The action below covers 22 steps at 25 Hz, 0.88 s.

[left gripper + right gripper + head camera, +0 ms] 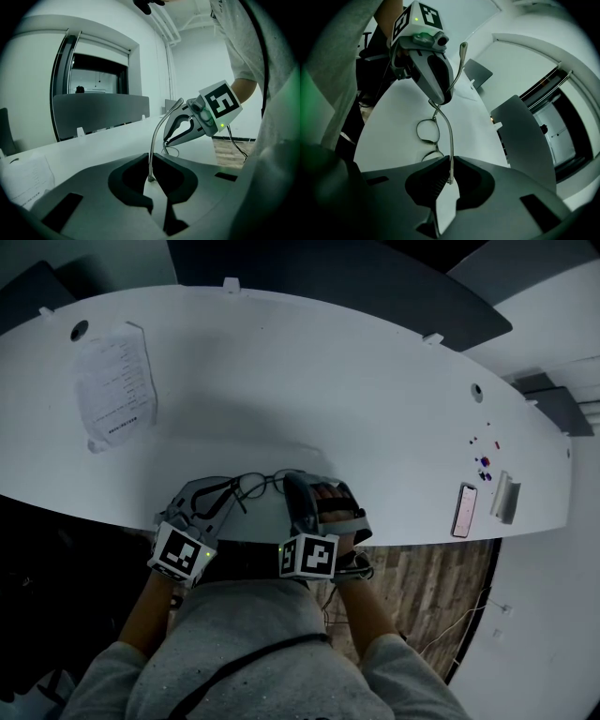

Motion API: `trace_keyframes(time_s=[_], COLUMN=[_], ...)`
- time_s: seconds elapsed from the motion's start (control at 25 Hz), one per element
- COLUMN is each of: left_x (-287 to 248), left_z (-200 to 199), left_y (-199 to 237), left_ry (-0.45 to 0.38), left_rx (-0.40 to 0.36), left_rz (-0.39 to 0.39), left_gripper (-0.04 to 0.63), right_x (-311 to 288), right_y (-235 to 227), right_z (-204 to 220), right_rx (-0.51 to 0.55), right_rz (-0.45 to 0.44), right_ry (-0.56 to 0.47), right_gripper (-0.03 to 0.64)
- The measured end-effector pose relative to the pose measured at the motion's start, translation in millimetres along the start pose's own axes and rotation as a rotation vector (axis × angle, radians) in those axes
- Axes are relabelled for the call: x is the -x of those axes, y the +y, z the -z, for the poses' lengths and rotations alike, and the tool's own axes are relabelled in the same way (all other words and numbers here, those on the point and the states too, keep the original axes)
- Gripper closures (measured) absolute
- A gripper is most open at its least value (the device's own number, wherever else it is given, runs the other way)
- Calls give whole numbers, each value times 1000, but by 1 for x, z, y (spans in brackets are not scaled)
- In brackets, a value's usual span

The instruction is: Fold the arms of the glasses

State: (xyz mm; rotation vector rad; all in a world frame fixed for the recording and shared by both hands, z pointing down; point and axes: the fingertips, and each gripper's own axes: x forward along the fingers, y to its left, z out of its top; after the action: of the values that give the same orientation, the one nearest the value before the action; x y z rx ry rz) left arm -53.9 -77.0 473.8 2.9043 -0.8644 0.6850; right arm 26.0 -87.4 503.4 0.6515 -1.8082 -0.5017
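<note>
Thin dark-rimmed glasses [253, 486] hang over the front edge of the white table [309, 381], held between my two grippers. My left gripper [223, 493] is shut on one arm of the glasses [154, 140], which rises out of the closed jaws and curves up toward the other gripper's marker cube [221, 104]. My right gripper [298, 488] is shut on the other arm [450, 140]. That arm runs from the jaws up to a hinge beside the round lenses [428, 131]. The left gripper's body [427, 61] sits just beyond the frame in the right gripper view.
A printed sheet of paper [114, 385] lies at the table's back left. A phone [465, 510], a silver object [506, 498] and small coloured bits [484, 463] sit at the right. The table's front edge runs just under the grippers, with wood floor [422, 587] below.
</note>
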Motion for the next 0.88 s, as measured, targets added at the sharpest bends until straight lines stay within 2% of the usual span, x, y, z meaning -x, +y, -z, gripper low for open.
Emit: trace_keyframes(time_s=[0.12,0.52,0.88], left_x=[0,0,-1], left_z=[1,-2,-5], left_y=[0,2,3], left_ry=[1,7,16], left_rx=[10,9,-4], left_rz=[-5,-13,-29], left_gripper=[558,558,558], right_x=[-2,-11,-13], right_y=[2,12,15], right_z=[-1,-3,-9], right_rx=[27,210,214], right_rz=[-8,11,3], right_ry=[15,91,72], right_gripper=[580,580,580])
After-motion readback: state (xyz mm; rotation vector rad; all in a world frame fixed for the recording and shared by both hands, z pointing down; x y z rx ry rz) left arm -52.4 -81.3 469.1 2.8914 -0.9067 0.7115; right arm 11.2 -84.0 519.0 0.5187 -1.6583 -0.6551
